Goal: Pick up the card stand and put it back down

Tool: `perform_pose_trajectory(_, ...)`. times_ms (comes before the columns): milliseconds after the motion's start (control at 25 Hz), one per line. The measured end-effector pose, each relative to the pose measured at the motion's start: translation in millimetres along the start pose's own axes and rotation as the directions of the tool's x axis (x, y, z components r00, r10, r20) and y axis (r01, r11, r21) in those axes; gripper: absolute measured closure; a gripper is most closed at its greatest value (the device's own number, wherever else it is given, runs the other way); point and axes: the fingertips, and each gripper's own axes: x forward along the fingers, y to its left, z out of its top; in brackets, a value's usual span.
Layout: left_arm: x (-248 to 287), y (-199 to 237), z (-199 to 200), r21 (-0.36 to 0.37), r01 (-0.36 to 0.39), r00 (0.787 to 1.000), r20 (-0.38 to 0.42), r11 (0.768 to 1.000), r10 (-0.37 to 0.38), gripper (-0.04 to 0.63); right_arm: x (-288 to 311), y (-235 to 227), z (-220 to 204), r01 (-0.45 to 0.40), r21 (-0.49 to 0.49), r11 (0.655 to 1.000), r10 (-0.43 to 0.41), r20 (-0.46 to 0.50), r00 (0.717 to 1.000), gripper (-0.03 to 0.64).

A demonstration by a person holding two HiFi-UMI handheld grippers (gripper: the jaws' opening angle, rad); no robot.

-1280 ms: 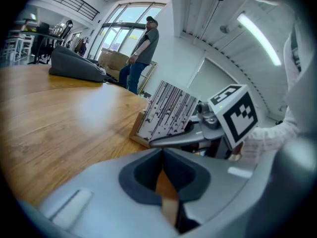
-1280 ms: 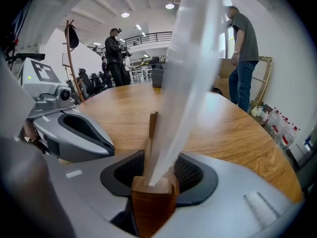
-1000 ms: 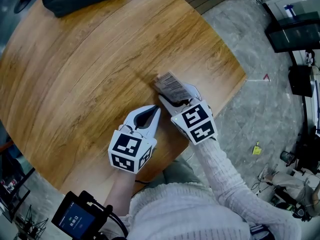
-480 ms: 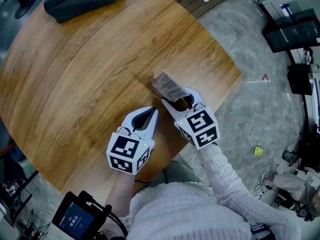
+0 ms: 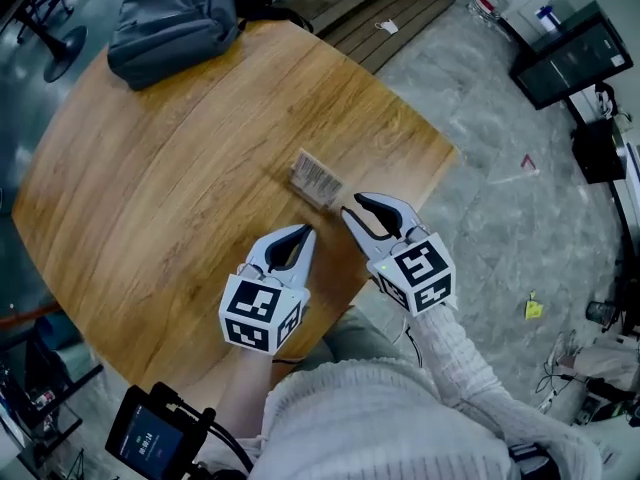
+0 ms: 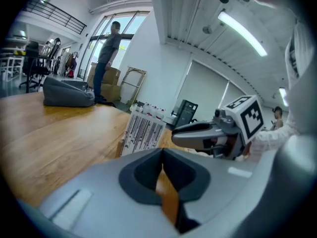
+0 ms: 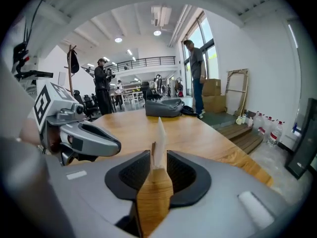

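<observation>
Right gripper view looks along my right tool (image 7: 158, 158). Its jaws have just been closing and stand a little apart with nothing pressed between them; only bare desk (image 7: 198, 133) shows in the gap. My left tool (image 5: 307, 231), beside it, has its jaws together and empty, since I judge this job needs only one tool. Just beyond the right tips and apart from them, the card stand (image 7: 159, 135) sits upright on the desk, edge-on to me, so I judge it has been set back down and let go. Its slot holds a card printed with dark bars. At the desk's far edge lies a grey bag (image 5: 175, 23); what it holds I cannot see.
</observation>
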Motion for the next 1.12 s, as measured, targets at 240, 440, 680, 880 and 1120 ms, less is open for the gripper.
perform_pose_trajectory(240,-4.9,-20.9,23.5,0.077,-0.004,1.0,0.024,0.997,0.003,0.588,-32.0,6.0,21.1,-0.013,-0.01,1.0,0.014,0.09,0.996,0.565)
perform_pose_trajectory(440,-9.0,-33.0,28.6,0.092,-0.025,0.999,0.03,0.995,0.022,0.588,-53.2,16.6,28.5,-0.036,-0.015,0.999,0.037,0.141,0.989,0.617)
perform_pose_trajectory(680,-6.8,-31.1,21.2,0.036,-0.016,0.999,0.039,0.999,0.015,0.588,-50.2,20.4,31.4,-0.067,0.012,0.998,0.063,0.182,0.981,0.617)
perform_pose_trajectory(880,-4.9,-30.7,19.2,0.051,-0.023,0.999,0.028,0.998,0.022,0.588,-42.1,30.2,23.1,-0.113,0.017,0.993,0.109,0.156,0.982,0.617)
perform_pose_trajectory(1120,-2.1,-33.3,16.4,0.082,-0.02,1.0,0.007,0.996,0.02,0.588,-40.4,34.8,15.6,-0.132,0.01,0.991,0.13,0.128,0.983,0.617)
